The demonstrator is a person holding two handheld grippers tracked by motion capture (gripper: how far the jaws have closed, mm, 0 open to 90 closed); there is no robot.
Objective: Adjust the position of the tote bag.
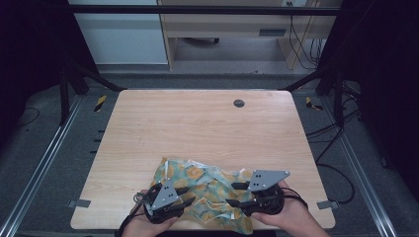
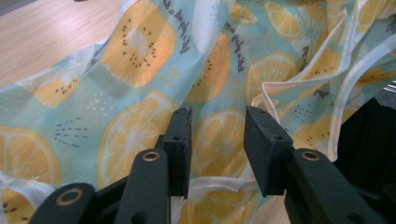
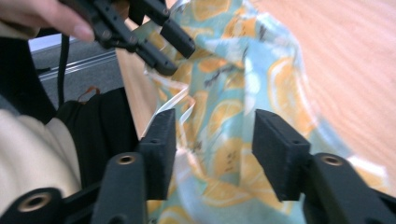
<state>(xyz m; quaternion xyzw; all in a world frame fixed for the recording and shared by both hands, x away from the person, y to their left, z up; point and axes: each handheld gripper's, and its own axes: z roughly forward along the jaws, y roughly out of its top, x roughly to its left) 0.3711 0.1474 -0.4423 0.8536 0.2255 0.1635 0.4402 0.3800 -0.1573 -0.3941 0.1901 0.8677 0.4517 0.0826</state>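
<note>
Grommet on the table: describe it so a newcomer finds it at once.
Start from the wooden table in the high view and look to its far edge, a little right of centre. There sits the grommet, a small dark round disc set in the wood, well away from the lemon-print cloth bunched at the near edge.

A crumpled cloth [image 1: 207, 190] with an orange-slice print lies at the near edge of the wooden desk [image 1: 197, 123]. The left gripper [image 1: 187, 196] and right gripper [image 1: 233, 194] point inward at it, fingers slightly apart.
</note>
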